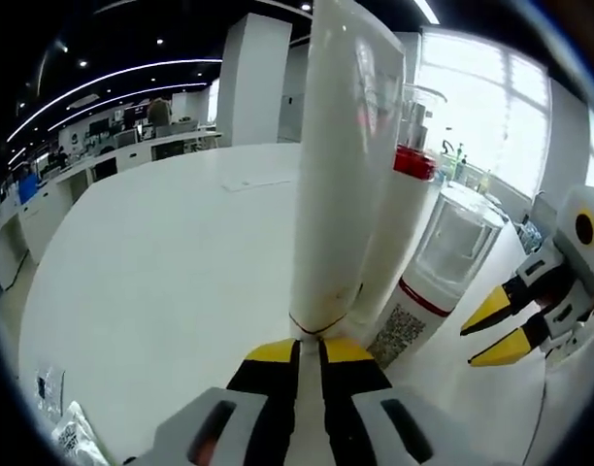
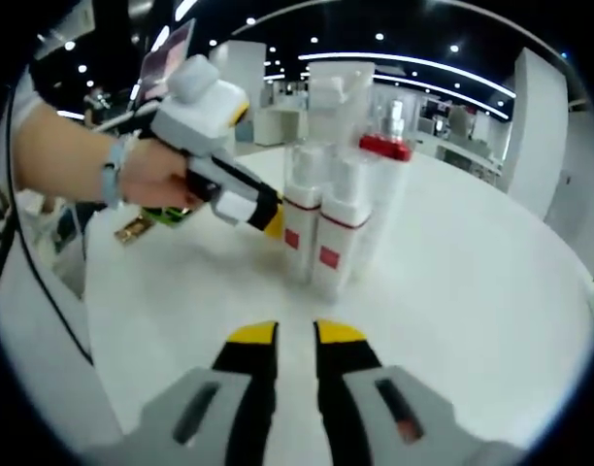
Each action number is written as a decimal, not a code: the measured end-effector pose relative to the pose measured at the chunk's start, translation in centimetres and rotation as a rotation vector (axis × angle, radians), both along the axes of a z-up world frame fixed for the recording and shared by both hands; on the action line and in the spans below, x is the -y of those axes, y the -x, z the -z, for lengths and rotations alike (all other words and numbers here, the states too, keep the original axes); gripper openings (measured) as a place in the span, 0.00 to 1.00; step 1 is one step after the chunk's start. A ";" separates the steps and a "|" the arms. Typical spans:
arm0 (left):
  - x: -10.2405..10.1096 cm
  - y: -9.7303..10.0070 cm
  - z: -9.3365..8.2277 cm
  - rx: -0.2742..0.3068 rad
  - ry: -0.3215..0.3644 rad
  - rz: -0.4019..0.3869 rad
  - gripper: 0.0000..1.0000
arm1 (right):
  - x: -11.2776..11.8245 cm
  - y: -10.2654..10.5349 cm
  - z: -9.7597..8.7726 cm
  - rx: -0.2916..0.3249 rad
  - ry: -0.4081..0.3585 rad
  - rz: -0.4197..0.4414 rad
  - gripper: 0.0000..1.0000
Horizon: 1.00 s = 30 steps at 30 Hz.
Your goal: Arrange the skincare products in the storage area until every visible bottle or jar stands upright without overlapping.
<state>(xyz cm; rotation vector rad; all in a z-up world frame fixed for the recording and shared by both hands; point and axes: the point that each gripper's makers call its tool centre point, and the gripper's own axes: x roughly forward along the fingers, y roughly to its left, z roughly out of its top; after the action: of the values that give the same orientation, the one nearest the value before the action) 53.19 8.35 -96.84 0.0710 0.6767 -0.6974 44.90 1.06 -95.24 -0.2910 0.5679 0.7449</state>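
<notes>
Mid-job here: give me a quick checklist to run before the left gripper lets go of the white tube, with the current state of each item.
1. Left gripper grip on the white tube: jaws closed at its bottom end. Ok.
2. Tube upright: it stands tall along the view, close beside the red-capped bottle. Ok.
3. Tube's base resting on the table: hidden behind the jaws. Cannot tell.
4. Neighbours upright: the cluster of bottles stands upright in the right gripper view. Ok.
5. Right gripper out of the way: short of the cluster, touching nothing, jaws nearly together. Ok.
6. No overlap between tube and bottles: cannot tell.
</notes>
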 end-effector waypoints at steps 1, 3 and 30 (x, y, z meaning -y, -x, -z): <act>0.0 0.0 0.0 0.001 -0.002 0.001 0.09 | 0.0 0.0 0.0 0.000 0.002 -0.001 0.13; 0.0 0.0 0.0 0.004 -0.009 0.006 0.09 | 0.0 0.1 0.0 0.000 -0.001 -0.002 0.13; -10.5 3.8 -4.7 0.082 -0.073 -0.390 0.15 | -3.9 -0.3 -1.8 -0.019 -0.140 -0.064 0.16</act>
<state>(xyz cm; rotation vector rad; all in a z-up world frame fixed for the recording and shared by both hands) 49.43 18.85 -92.10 0.0328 0.6146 -0.2935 45.20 5.00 -93.43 -0.1730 0.5231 0.8460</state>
